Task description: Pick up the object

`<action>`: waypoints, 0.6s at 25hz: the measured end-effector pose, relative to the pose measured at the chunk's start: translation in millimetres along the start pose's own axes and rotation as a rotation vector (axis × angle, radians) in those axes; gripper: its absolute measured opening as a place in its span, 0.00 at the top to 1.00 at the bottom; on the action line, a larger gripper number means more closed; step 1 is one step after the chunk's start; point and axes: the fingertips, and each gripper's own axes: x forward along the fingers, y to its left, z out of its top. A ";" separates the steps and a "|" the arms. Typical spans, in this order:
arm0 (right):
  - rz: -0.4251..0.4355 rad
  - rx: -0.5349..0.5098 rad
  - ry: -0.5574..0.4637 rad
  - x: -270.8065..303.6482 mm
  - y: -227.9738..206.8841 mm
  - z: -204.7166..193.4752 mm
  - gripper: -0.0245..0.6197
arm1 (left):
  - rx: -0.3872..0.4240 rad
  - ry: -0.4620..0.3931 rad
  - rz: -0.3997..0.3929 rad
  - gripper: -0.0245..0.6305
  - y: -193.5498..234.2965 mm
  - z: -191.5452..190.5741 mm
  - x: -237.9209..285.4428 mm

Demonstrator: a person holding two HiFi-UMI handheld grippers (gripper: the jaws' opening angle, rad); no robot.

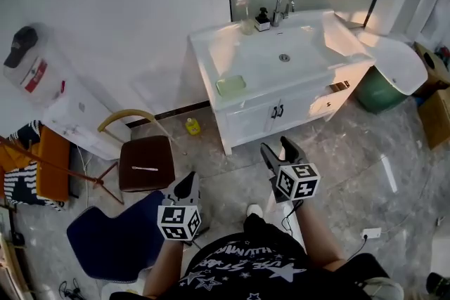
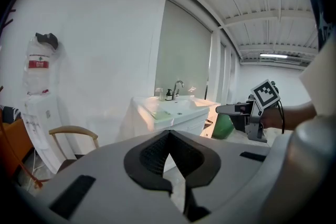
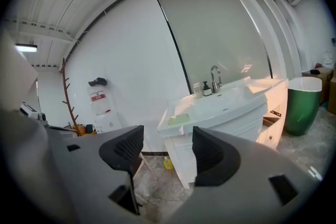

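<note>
A pale green pad point(image 1: 230, 85) lies on the left end of a white sink vanity point(image 1: 253, 109), also visible in the right gripper view point(image 3: 179, 118). A small yellow bottle point(image 1: 192, 126) stands on the floor by the vanity's left leg. Both grippers hover above the floor, well short of the vanity. My left gripper point(image 1: 187, 185) is shut with its tips touching point(image 2: 169, 132) and nothing between them. My right gripper point(image 1: 281, 150) stands open and empty point(image 3: 167, 140), pointing toward the vanity's left corner. It also shows in the left gripper view point(image 2: 236, 109).
A brown wooden chair point(image 1: 146, 162) and a blue seat point(image 1: 116, 235) stand to the left. A water dispenser point(image 1: 49, 91) is against the wall. A green bin point(image 1: 376, 91) sits right of the vanity. Small bottles flank the faucet point(image 1: 283, 7).
</note>
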 end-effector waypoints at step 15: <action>0.091 0.007 0.103 91.7 -68.2 19.0 0.52 | -0.079 0.034 0.141 0.94 3.5 22.9 84.9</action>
